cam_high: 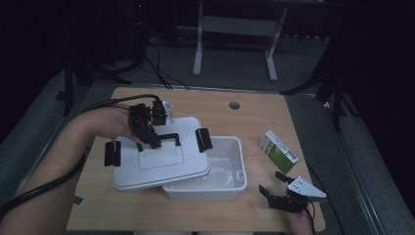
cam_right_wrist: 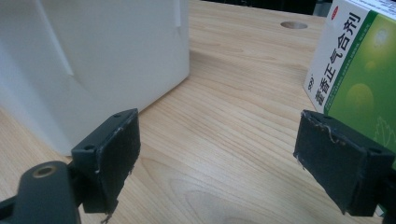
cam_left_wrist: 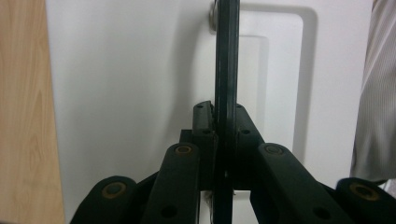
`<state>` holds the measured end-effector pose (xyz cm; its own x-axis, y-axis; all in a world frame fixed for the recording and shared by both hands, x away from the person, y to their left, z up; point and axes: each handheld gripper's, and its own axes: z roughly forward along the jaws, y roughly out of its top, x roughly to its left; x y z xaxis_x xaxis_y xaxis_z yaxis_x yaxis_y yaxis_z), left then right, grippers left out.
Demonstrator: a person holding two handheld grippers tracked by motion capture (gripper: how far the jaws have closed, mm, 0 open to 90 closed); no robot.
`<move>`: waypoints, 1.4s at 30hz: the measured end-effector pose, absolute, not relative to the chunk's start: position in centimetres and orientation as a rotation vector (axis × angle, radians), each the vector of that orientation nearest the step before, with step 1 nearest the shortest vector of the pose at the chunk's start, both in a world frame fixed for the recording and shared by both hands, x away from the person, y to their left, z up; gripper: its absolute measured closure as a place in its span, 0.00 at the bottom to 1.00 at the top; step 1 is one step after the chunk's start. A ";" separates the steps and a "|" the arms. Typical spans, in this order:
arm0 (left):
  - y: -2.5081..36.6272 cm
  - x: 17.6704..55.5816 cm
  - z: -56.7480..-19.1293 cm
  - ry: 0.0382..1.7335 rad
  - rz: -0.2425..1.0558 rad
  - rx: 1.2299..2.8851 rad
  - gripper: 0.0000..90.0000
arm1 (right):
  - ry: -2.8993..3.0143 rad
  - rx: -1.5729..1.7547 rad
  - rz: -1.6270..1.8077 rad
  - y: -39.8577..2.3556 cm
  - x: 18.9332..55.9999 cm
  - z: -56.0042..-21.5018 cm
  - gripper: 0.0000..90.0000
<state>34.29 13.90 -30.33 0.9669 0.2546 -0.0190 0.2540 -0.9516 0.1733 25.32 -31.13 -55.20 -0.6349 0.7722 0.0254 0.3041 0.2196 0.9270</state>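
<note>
A white lid [cam_high: 161, 164] with a black clip at each end hangs tilted over the left part of the open white bin [cam_high: 225, 169]. My left gripper [cam_high: 149, 137] is shut on the lid's thin black handle [cam_high: 169, 137]. In the left gripper view the handle [cam_left_wrist: 226, 70] runs straight up between the closed jaws of the left gripper [cam_left_wrist: 225, 112], with the lid [cam_left_wrist: 130, 93] behind it. My right gripper [cam_high: 274, 185] rests open near the table's front right corner. The right gripper view has its jaws of the right gripper [cam_right_wrist: 219, 154] wide apart over bare wood, the bin's wall [cam_right_wrist: 102, 56] to the left.
A green and white medicine carton [cam_high: 279, 152] lies right of the bin, just beyond the right gripper, and close by the right jaw as the carton [cam_right_wrist: 359, 70]. The wooden table [cam_high: 254, 117] has a round cable hole [cam_high: 234, 105] at the back. A desk frame stands behind it.
</note>
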 end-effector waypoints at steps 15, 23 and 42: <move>22.3 32.5 -32.1 0.621 -0.001 2.919 0.93 | 2.055 0.996 1.396 -31.1 25.4 -55.2 0.15; 26.2 31.8 -33.4 0.727 0.003 2.894 0.93 | 2.059 0.999 1.391 -31.0 25.4 -55.3 0.15; 28.1 33.1 -41.6 0.814 -0.089 2.897 0.93 | 2.066 1.003 1.382 -30.9 25.4 -55.3 0.15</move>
<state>33.12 28.11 -41.59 0.8525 0.5146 -0.0920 0.5223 -0.8457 0.1100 25.38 -30.92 -55.32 -0.6300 0.7762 0.0224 0.3171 0.2309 0.9198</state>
